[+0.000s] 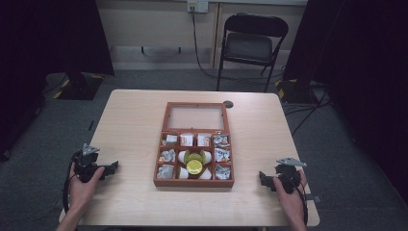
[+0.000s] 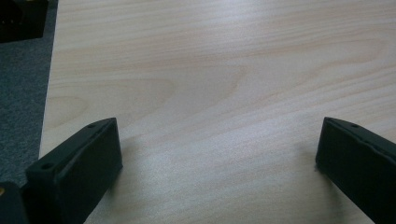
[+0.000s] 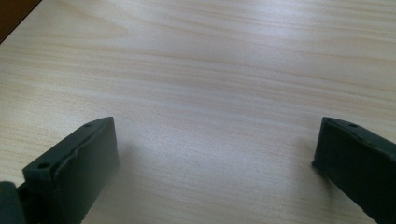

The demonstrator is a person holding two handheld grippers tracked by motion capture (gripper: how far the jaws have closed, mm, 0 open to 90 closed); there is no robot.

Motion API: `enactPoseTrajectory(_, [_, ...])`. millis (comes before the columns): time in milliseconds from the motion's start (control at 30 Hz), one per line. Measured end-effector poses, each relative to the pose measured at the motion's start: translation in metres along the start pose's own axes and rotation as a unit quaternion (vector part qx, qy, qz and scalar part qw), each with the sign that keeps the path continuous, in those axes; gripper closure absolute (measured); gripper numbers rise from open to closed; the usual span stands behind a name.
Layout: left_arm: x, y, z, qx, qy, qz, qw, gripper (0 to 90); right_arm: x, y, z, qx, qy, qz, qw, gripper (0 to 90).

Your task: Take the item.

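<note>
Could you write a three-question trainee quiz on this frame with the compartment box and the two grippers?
1. True or false: the left gripper holds something between its jaws.
2. Where does the round yellow lid sit in the open, brown wooden compartment box: A) centre compartment, B) far left column, C) on the hinged glass-paned lid?
3. On what do both hands rest beside the box?

Key: 1 false, its jaws stand wide over bare wood. 2 A. 3 The light wooden table; the right gripper is open too.
</note>
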State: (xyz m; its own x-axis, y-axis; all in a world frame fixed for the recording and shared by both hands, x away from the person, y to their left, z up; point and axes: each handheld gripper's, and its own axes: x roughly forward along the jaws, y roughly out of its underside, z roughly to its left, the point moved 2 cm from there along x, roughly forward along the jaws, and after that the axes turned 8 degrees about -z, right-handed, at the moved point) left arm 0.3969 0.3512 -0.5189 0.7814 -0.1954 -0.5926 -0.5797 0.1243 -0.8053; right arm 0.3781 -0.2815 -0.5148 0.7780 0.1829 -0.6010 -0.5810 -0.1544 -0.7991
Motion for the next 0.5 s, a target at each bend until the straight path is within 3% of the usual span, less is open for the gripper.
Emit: enactPoseTrajectory(500, [-0.003,0.0004,0.0025,0.01,0.01,-0.004,0.9999,4.6,0.0,0.0,-0.0001,-0.001,0.0,0.0,1.0,0.0])
